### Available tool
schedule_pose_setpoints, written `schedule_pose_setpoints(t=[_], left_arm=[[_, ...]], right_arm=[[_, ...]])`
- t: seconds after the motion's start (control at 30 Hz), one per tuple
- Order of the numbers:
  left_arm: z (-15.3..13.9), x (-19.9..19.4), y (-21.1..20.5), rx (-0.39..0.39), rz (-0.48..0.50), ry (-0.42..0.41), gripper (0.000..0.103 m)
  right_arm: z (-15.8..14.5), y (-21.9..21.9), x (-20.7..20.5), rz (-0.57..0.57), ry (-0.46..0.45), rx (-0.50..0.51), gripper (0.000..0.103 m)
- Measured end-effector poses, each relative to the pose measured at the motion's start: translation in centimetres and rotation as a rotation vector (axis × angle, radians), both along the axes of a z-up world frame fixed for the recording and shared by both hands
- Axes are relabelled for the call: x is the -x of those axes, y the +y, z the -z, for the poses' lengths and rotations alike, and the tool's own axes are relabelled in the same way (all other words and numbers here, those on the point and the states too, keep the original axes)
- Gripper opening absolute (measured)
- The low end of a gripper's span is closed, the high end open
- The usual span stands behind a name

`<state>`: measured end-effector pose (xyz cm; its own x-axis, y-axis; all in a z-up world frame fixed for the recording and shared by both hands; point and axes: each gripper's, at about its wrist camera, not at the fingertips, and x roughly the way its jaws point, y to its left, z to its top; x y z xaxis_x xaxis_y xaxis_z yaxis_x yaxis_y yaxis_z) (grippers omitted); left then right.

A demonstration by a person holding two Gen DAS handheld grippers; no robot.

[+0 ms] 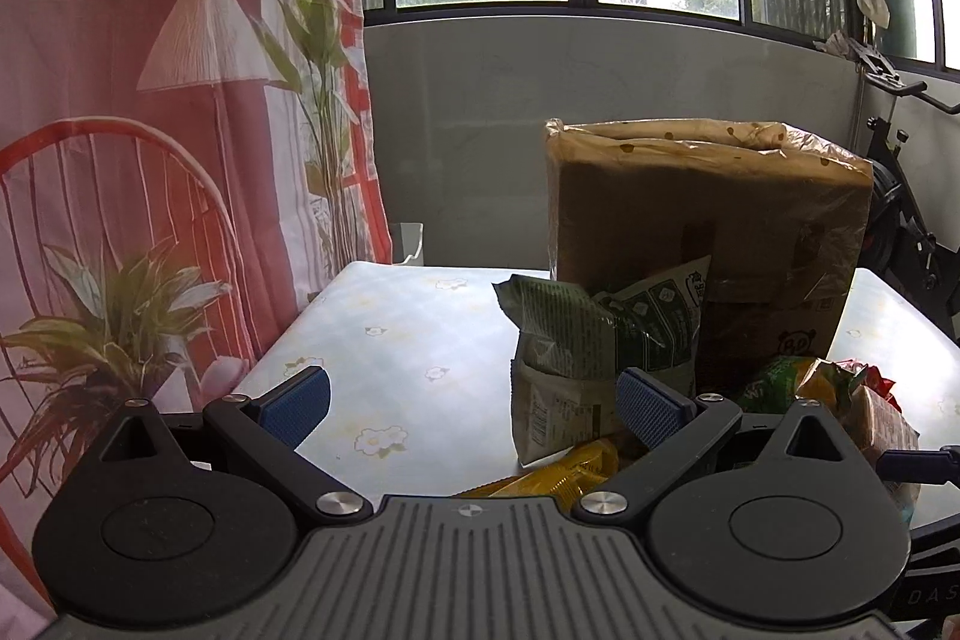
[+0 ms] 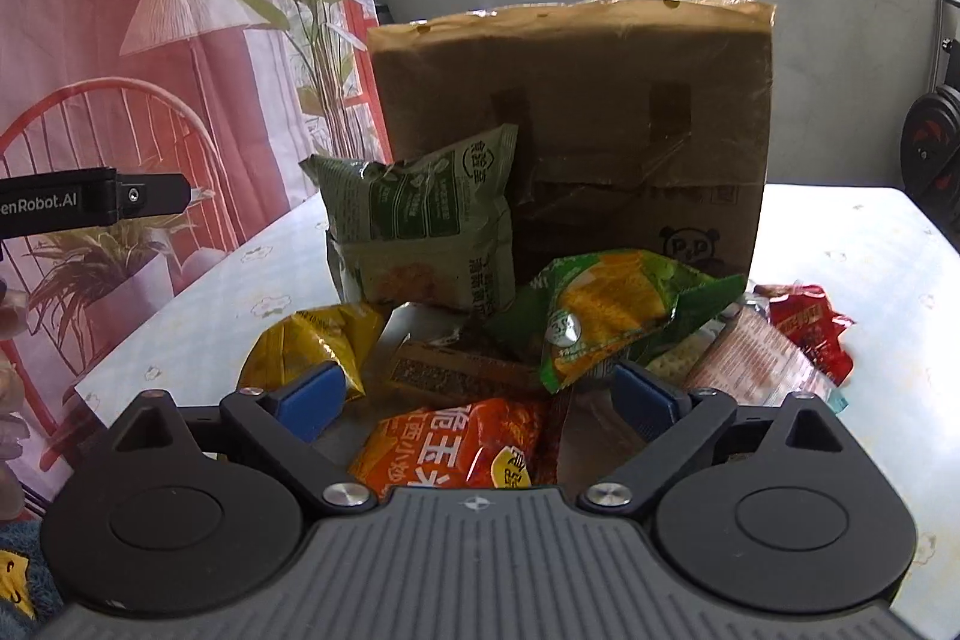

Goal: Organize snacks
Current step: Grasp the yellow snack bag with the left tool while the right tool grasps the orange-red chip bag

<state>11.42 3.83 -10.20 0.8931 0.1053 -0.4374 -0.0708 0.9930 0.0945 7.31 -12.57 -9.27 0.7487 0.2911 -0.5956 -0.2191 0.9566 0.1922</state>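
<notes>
**Both grippers spread wide over the snack pile, nothing held**

Your left gripper [image 1: 474,406] has its jaws spread wide with nothing between the blue pads; it hangs above the flowered table [image 1: 384,340], left of the pile. Your right gripper [image 2: 477,397] is just as wide and holds nothing either, poised low over the heap with the orange snack bag [image 2: 462,445] lying directly between its fingers.

The snacks sit bunched at the foot of the brown cardboard box [image 2: 600,112], which stands upright on the table and is wrapped in clear film. The pale green packet [image 2: 426,226] leans upright against the box's front face. Just in front of it you have the yellow bag [image 2: 306,346] to the left, a brown flat bar [image 2: 450,373] in the middle, and the green-and-yellow bag [image 2: 612,316] resting on top of the others. To the right lie a pinkish packet [image 2: 756,364] and a red packet [image 2: 810,328], touching one another.

A red patterned curtain [image 1: 150,100] hangs to the left
</notes>
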Motion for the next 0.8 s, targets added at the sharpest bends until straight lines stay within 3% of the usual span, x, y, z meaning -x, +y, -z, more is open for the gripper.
schedule_pose_setpoints(t=[0.4, 0.6, 0.8], left_arm=[[4.3, -0.9, 0.7, 0.073, 0.026, 0.122, 0.102], [5.7, -1.5, 0.5, 0.108, 0.048, 0.171, 0.102], [5.7, -2.9, 0.9, 0.161, 0.024, 0.195, 0.102]], right_arm=[[4.5, 0.3, -2.5, -0.024, 0.164, -0.056, 0.094], [5.5, -0.4, -2.9, -0.049, 0.207, -0.134, 0.094], [5.6, -0.5, -2.6, -0.099, 0.221, -0.186, 0.077]])
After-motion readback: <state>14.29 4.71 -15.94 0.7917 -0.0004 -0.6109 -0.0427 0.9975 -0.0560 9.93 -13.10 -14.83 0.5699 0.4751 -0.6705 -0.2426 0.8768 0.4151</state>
